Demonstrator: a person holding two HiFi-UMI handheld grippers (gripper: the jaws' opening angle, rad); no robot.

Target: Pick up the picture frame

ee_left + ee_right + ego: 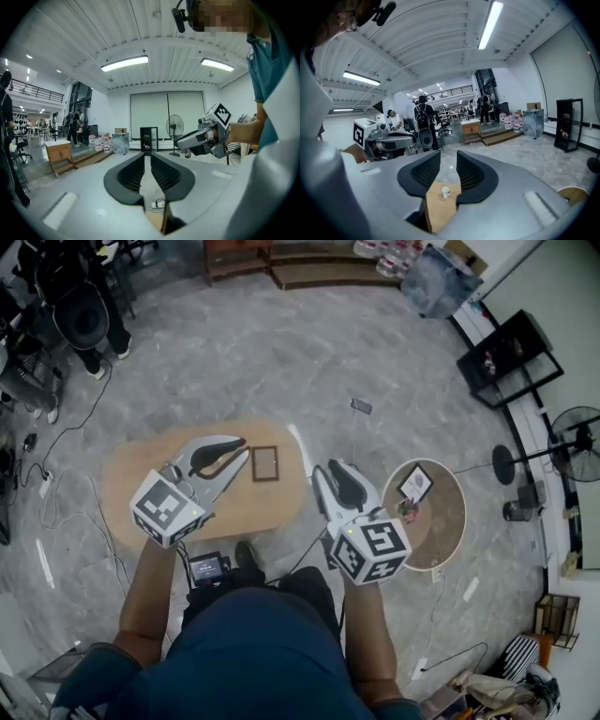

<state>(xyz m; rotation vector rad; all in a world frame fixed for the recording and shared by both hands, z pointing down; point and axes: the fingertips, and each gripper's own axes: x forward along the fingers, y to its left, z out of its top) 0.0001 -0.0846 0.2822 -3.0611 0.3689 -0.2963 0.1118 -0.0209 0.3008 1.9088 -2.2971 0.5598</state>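
Left gripper [242, 451] [147, 157]: fingers nearly together with a slim gap showing between them, nothing held. Right gripper [328, 470] [447, 155]: fingers clearly apart, nothing clamped; through the gap its own view shows a small white cup [445, 191] standing on a wooden surface. The picture frame [265, 463], dark-edged, lies flat on the oval wooden table [131, 479], just beside the left fingertips and between the two grippers; neither touches it. Both grippers are held over the near half of that table, the right one at its right-hand end. Well apart to the right stands a round side table [445, 531] carrying a second small frame [414, 483]. A pedestal fan [574, 442] stands beyond it.
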